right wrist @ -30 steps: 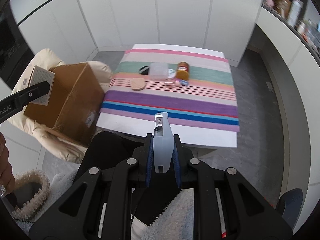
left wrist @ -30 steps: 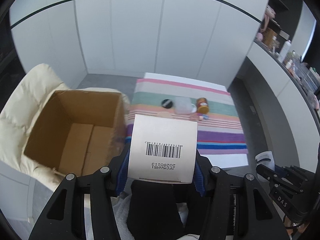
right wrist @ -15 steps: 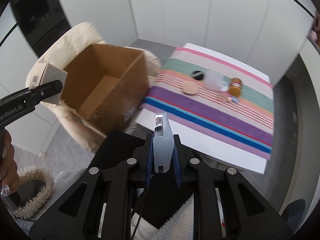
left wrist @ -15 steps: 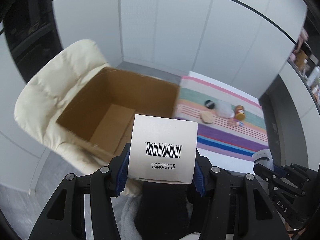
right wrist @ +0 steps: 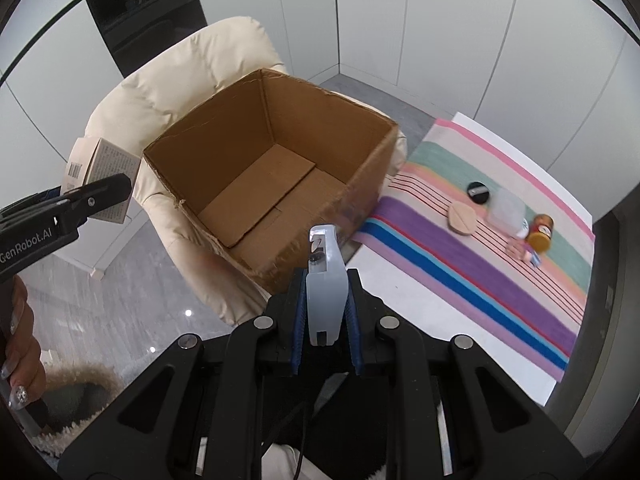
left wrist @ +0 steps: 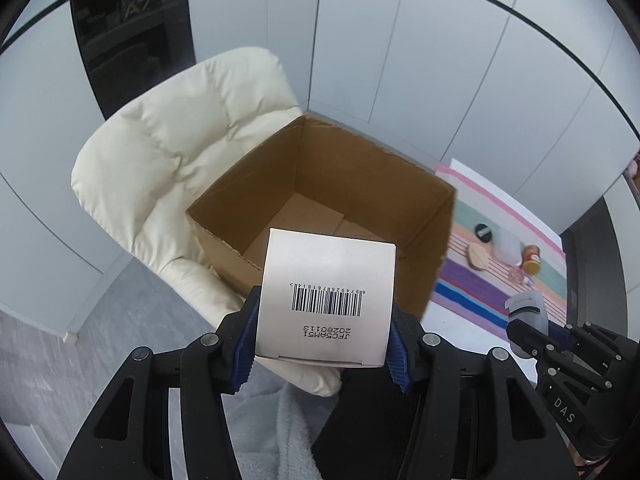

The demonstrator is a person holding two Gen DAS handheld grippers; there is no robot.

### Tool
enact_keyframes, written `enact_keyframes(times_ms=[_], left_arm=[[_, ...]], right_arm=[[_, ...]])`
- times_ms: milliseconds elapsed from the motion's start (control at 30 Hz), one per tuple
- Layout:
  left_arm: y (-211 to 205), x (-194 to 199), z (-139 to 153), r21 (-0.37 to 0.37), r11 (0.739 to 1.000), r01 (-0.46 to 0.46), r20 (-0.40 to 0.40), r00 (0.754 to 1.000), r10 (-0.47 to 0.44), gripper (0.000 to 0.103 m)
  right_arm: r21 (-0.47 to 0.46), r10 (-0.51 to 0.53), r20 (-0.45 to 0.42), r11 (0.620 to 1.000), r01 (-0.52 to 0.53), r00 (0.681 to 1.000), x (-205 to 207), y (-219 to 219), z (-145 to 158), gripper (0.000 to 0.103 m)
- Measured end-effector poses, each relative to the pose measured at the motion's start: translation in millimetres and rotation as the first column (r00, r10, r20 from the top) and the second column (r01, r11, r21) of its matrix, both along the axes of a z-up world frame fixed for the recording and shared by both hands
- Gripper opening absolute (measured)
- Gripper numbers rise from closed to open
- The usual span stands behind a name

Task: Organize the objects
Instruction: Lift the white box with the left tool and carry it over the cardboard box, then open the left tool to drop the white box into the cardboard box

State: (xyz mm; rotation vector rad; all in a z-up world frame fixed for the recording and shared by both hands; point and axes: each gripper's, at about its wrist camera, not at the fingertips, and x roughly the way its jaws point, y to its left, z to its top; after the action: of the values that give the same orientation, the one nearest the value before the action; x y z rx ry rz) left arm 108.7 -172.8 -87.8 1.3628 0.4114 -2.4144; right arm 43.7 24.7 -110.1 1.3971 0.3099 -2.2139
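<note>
My left gripper (left wrist: 324, 344) is shut on a white carton with a barcode (left wrist: 326, 300), held just before the near rim of an open brown cardboard box (left wrist: 360, 168) that sits on a cream chair. The carton also shows in the right wrist view (right wrist: 106, 176), left of the box (right wrist: 224, 136). My right gripper (right wrist: 326, 312) is shut on a pale blue-white plastic clip-like piece (right wrist: 326, 288), held near the box's front right corner. The box looks empty inside.
A cream padded chair (left wrist: 168, 160) holds the box. A striped cloth covers a white table (right wrist: 500, 264) to the right, with a black disc (right wrist: 478, 192), a tan pad (right wrist: 462, 218), a clear tub (right wrist: 508, 210) and an orange-lidded jar (right wrist: 540, 232).
Both grippers have swung left from the striped table toward the cardboard box, which now fills the middle of both views. Each still holds its item.
</note>
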Motion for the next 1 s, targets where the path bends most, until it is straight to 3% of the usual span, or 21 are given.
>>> enact_keyframes(times_ms=[233, 567, 633, 667, 700, 733, 767, 800, 833, 1000], left_arm=[[-20.6, -43.1, -25.3, 0.012, 1.000, -0.010, 0.060, 0.998, 0.010, 0.055], [-53.9, -111.2, -59.1, 0.023, 0.997, -0.070, 0.118, 0.991, 0.067, 0.055], [-60.2, -117.5, -64.9, 0.042, 0.995, -0.092, 0.128, 0.988, 0.086, 0.057], [-64.2, -120.6, -67.2, 0.044, 0.993, -0.114, 0.126, 0.986, 0.107, 0.066], [-66.8, -121.6, -68.7, 0.040, 0.991, -0.130, 0.128, 0.984, 0.124, 0.072], [-69.9, -122.9, -70.6, 0.029, 0.987, -0.156, 0.140, 0.979, 0.150, 0.086], [-72.3, -123.7, -72.7, 0.017, 0.984, -0.176, 0.155, 0.973, 0.171, 0.096], [-74.4, -124.1, -74.9, 0.005, 0.981, -0.192, 0.168, 0.968, 0.188, 0.097], [-75.6, -124.5, -76.6, -0.001, 0.980, -0.200, 0.180, 0.964, 0.197, 0.097], [-82.2, -121.9, -84.8, 0.035, 0.974, -0.222, 0.206, 0.956, 0.210, 0.097]], right_arm=[[0.020, 0.028, 0.002, 0.999, -0.028, 1.000, -40.7, -34.1, -18.2, 0.019], [0.017, 0.049, 0.060, 0.999, -0.050, 0.997, -117.1, -77.3, -66.3, 0.019], [0.007, 0.053, 0.072, 0.999, -0.054, 0.996, -127.8, -82.8, -72.1, 0.019], [-0.009, 0.065, 0.077, 0.998, -0.065, 0.995, -132.0, -85.9, -74.2, 0.020], [-0.015, 0.077, 0.077, 0.997, -0.076, 0.994, -134.5, -88.6, -75.3, 0.024], [-0.013, 0.079, 0.076, 0.997, -0.078, 0.994, -135.1, -89.7, -75.7, 0.051], [-0.016, 0.080, 0.068, 0.997, -0.079, 0.994, -134.8, -90.6, -75.4, 0.086], [-0.030, 0.084, 0.044, 0.996, -0.083, 0.995, -133.7, -90.8, -73.7, 0.096], [-0.036, 0.084, 0.022, 0.996, -0.083, 0.996, -132.4, -90.6, -72.2, 0.102], [-0.037, 0.088, 0.029, 0.995, -0.087, 0.996, -132.6, -91.9, -76.0, 0.102]])
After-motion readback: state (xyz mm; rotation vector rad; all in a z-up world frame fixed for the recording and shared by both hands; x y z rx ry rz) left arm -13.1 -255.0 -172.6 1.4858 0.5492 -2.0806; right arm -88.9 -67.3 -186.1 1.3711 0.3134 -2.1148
